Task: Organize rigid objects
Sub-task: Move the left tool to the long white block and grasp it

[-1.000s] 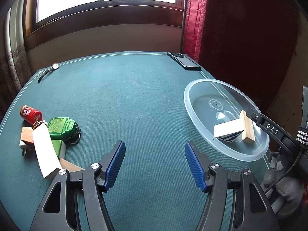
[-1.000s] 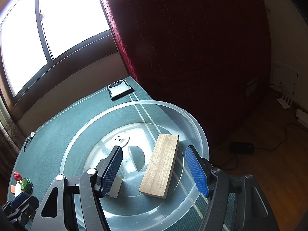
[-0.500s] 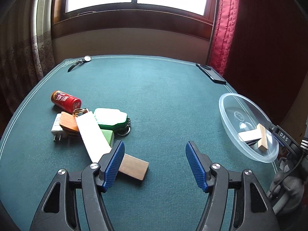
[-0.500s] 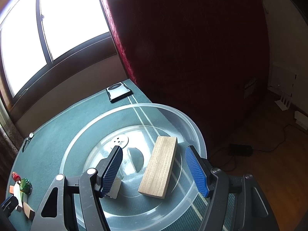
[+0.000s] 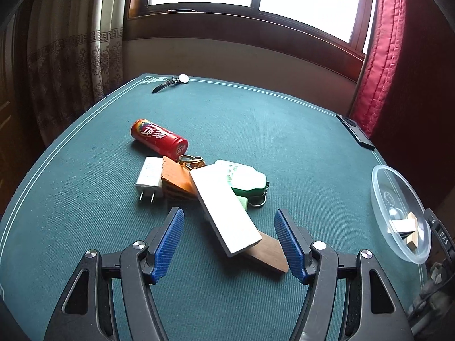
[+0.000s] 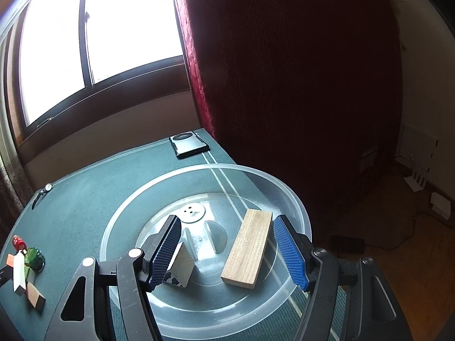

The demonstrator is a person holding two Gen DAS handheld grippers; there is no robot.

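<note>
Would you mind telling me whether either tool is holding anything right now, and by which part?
Nothing is held: the left tool and right tool are both open.

A can (image 5: 159, 139) lies behind the charger (image 5: 149, 176) and long block (image 5: 227, 213). The bowl (image 5: 381, 187), right of them, holds two blocks (image 6: 246, 248).

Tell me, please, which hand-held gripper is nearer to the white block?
Left. The left hand-held gripper frames the white block between open jaws; the right hand-held gripper hovers over the clear bowl.
</note>
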